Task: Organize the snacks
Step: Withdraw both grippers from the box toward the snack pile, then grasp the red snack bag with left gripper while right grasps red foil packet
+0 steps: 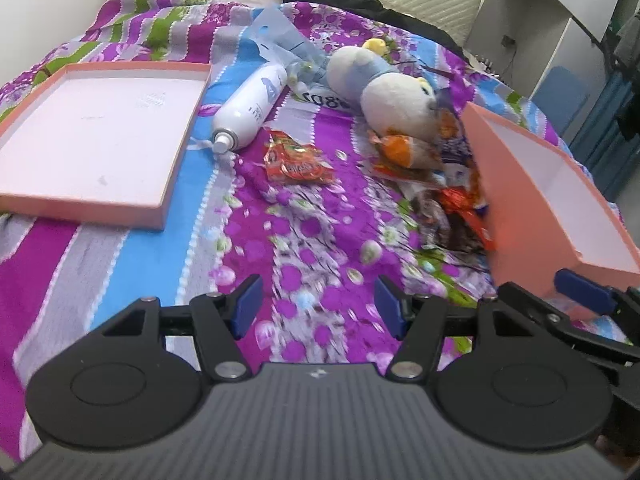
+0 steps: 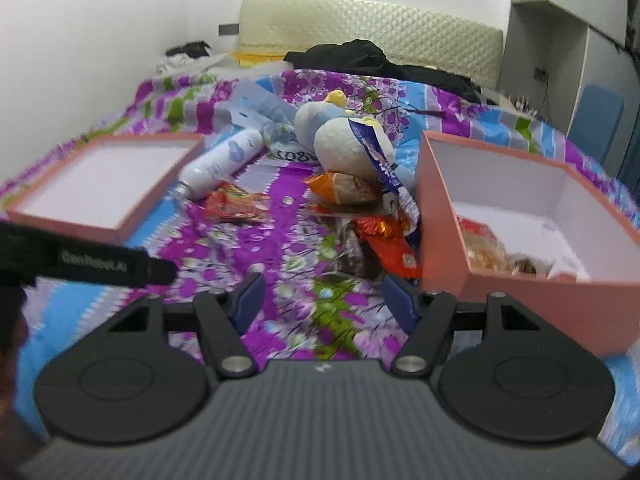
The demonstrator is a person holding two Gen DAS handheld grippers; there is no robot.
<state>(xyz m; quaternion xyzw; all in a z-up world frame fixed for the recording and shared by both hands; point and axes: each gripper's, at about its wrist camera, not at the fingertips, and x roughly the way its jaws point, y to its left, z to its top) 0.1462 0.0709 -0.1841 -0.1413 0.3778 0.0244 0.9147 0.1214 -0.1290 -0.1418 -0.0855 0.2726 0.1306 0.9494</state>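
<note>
On the floral purple bedspread (image 1: 304, 240), the shallow pink cardboard lid (image 1: 100, 136) lies open-side up at the left. The left tongs (image 1: 316, 306) gape wide above the bedspread, holding nothing. Beyond them lie a white spray bottle (image 1: 250, 108), a red snack packet (image 1: 296, 158) and a grey-and-blue plush toy (image 1: 384, 84). Right of those, a heap of orange and blue snack wrappers (image 2: 376, 208) rests against the deep pink cardboard box (image 2: 532, 248). The right tongs (image 2: 326, 300) are equally wide and empty, one blue pad (image 2: 402, 300) just beside the box's near corner. Only the right wrist view shows snacks inside the box (image 2: 492, 248); the left sees its outer wall.
</note>
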